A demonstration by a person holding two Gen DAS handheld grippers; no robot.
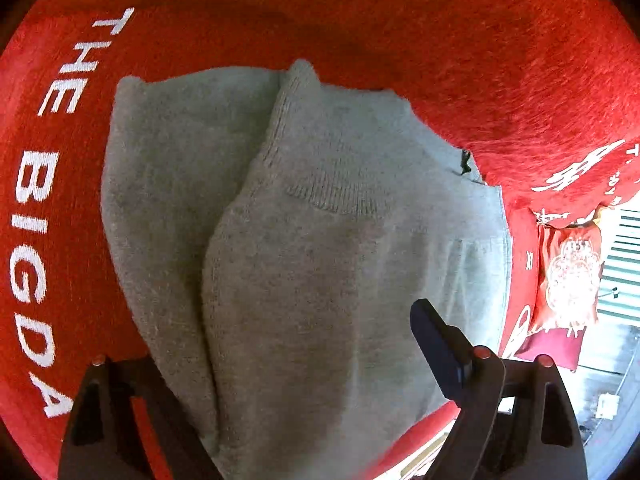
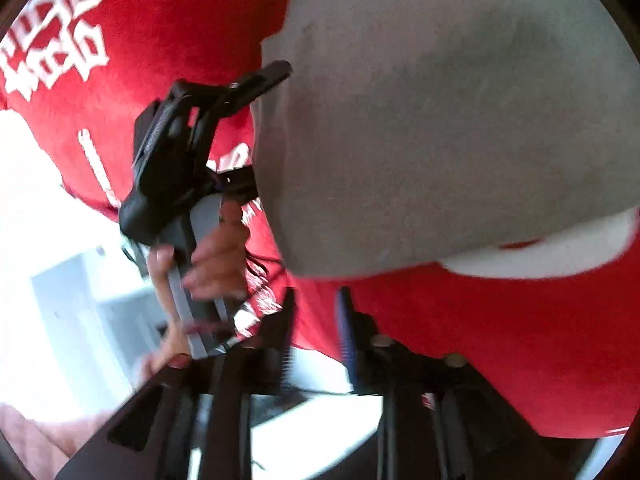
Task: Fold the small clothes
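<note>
Claw work first: my left claw [image 1: 280, 364] hangs spread wide over the near end of the grey knit garment [image 1: 304, 216], one finger [image 1: 438, 350] above the cloth and nothing pinched, while my right claw [image 2: 316, 332] stands part open and empty off the garment's near edge. Lying on the red blanket [image 1: 460, 40], the garment is already folded lengthwise, so I judge the next fold runs near to far. I should take both near corners evenly, gripping every layer.

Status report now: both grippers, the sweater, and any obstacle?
Left gripper open, over sweater. Right gripper part open, empty, off the sweater's edge. Sweater folded on red blanket. No obstacle seen.
</note>
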